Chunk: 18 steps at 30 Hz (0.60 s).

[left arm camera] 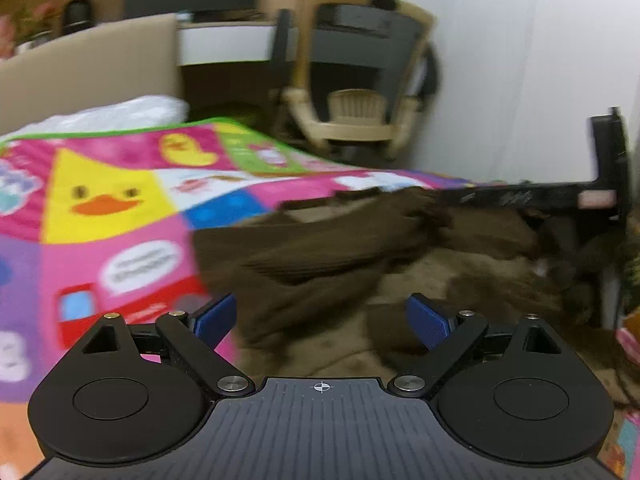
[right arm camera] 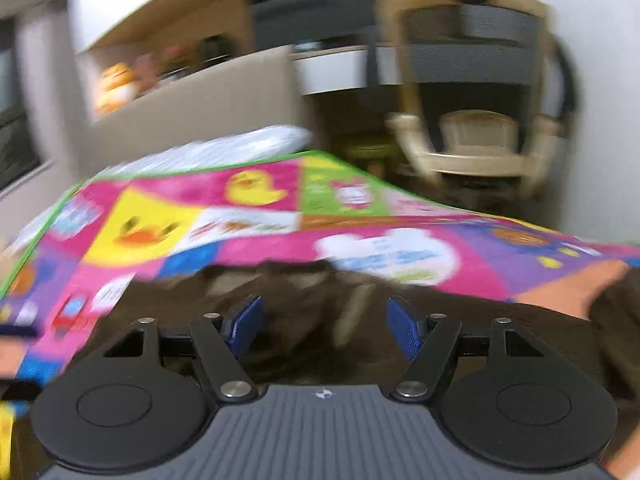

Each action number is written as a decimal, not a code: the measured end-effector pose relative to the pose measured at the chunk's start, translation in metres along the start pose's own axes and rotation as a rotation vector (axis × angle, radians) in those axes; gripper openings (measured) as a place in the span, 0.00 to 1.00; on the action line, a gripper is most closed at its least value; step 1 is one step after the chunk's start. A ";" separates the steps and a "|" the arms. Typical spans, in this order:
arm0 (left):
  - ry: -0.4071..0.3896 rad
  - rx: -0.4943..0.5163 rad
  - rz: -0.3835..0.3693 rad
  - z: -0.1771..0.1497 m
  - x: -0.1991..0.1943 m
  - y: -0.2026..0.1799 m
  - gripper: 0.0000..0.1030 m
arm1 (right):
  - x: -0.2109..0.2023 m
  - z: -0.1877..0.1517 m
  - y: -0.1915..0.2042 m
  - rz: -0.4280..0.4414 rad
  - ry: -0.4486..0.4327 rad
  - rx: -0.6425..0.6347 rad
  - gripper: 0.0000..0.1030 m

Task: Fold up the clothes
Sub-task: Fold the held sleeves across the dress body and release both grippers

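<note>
Colourful mat (left arm camera: 120, 208), one brown garment (left arm camera: 320, 256), two spread claws (left arm camera: 321, 320).

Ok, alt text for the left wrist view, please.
The open left gripper hovers over a rumpled brown garment lying on a bright cartoon mat, blue pads apart and gripping nothing. The other gripper reaches in from the right edge at the garment's far side. The image is motion-blurred; a chair stands behind.
</note>
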<state>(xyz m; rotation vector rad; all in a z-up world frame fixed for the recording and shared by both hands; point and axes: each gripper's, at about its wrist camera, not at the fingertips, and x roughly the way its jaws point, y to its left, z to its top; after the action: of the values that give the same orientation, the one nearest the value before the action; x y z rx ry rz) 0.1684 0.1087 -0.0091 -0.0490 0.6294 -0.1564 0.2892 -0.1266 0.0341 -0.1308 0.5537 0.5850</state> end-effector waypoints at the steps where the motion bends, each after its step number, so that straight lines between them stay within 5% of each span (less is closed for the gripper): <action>1: 0.001 0.015 0.007 -0.002 0.004 -0.003 0.93 | 0.004 -0.003 0.006 0.020 0.004 -0.049 0.72; 2: 0.003 0.030 0.019 -0.004 0.009 -0.006 0.93 | 0.010 -0.007 0.014 -0.002 0.006 -0.124 0.72; 3: 0.006 0.046 0.030 -0.006 0.014 -0.009 0.93 | 0.020 -0.007 0.022 -0.024 0.020 -0.180 0.55; 4: 0.008 0.061 0.042 -0.008 0.019 -0.013 0.93 | 0.026 -0.003 0.024 -0.009 0.048 -0.169 0.23; 5: 0.009 0.068 0.057 -0.009 0.021 -0.013 0.93 | 0.029 0.002 0.023 0.017 0.080 -0.138 0.20; 10: 0.016 0.046 0.095 -0.012 0.025 -0.004 0.93 | -0.019 0.045 -0.021 0.272 -0.029 0.321 0.19; 12: 0.018 0.038 0.102 -0.012 0.026 -0.002 0.94 | -0.032 0.053 -0.035 0.222 -0.059 0.378 0.20; 14: 0.018 0.034 0.105 -0.012 0.026 0.000 0.94 | -0.038 0.055 -0.038 0.082 -0.080 0.297 0.22; 18: 0.026 0.030 0.106 -0.015 0.027 0.003 0.95 | -0.034 0.033 -0.035 0.055 -0.050 0.174 0.53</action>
<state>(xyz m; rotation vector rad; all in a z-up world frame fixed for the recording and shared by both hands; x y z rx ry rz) 0.1819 0.1075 -0.0373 0.0153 0.6536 -0.0637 0.3005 -0.1636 0.0789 0.0634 0.5582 0.5890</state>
